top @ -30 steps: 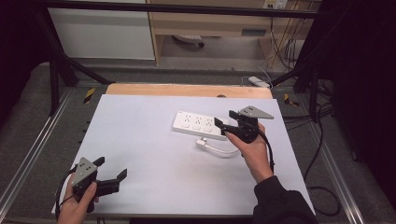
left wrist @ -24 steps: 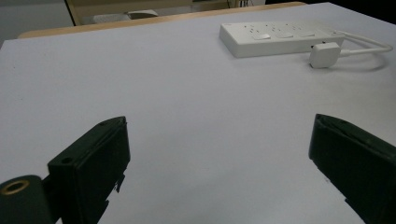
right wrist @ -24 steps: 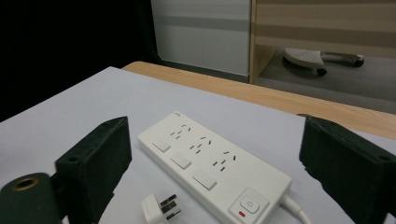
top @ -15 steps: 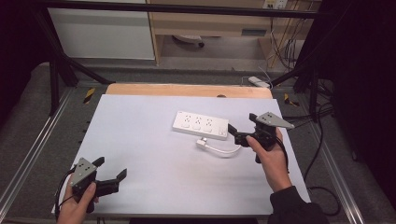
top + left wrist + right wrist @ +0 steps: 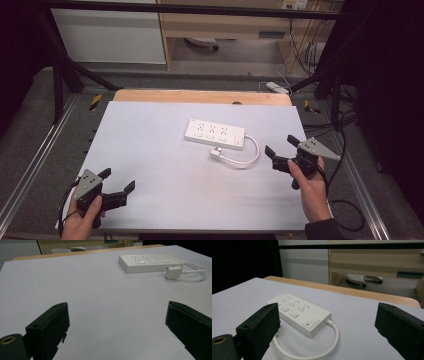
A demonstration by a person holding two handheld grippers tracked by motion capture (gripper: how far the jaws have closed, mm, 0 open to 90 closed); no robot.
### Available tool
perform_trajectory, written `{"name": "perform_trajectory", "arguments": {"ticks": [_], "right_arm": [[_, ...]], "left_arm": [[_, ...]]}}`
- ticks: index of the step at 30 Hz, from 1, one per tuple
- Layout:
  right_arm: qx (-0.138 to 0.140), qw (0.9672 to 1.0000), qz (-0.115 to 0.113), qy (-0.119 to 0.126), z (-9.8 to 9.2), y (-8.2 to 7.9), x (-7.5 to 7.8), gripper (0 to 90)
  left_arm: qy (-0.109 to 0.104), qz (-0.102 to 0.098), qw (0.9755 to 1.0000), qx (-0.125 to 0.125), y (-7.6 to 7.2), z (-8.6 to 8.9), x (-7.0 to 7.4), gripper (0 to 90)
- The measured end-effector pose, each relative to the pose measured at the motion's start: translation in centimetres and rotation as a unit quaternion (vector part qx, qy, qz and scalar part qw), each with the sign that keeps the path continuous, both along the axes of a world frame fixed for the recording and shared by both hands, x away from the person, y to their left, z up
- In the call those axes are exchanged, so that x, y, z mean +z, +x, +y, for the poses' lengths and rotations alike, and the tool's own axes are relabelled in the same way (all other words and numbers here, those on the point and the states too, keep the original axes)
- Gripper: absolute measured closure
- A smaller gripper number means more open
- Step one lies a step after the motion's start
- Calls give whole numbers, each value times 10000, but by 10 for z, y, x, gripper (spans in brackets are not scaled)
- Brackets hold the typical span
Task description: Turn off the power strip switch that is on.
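Note:
A white power strip lies flat at the middle of the white table. Its short cable loops round to a white plug lying beside it. My right gripper hovers near the table's right edge, right of the cable loop. It is open, its jaws have just been opening, and nothing is between them. The right gripper view has the strip ahead of the right gripper. My left gripper stands open and empty at the near left corner. The strip and plug lie far ahead of the left gripper.
A wooden strip runs along the table's far edge. Metal rails flank the table on both sides. Another white power strip and cables lie on the floor beyond the far right corner.
My right gripper has drawn back from the power strip's cable end, moving right and nearer to the table's right edge. The left gripper has stayed in place.

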State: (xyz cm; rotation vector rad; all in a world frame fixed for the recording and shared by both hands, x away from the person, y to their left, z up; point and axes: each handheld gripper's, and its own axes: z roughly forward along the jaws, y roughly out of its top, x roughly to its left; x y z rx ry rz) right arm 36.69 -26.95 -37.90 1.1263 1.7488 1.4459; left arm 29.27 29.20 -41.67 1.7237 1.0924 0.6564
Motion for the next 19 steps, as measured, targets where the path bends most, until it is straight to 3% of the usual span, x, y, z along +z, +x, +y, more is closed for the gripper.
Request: {"name": "perform_trajectory", "arguments": {"ticks": [5, 8, 16, 19], "right_arm": [[-215, 9997, -15, -87, -15, -10, -16, 48], [-272, 9996, 86, -65, -20, -14, -24, 45], [-105, 9984, 529, -195, -18, -20, -50, 50], [82, 9963, 744, -432, -10, -18, -57, 48]], "left_arm": [[-6, 15, 10000, -13, 0, -1, 0, 51], [-19, 5, 10000, -6, 0, -1, 0, 51], [-10, -8, 10000, -49, 0, 0, 0, 51], [49, -23, 10000, -37, 0, 0, 0, 51]]}}
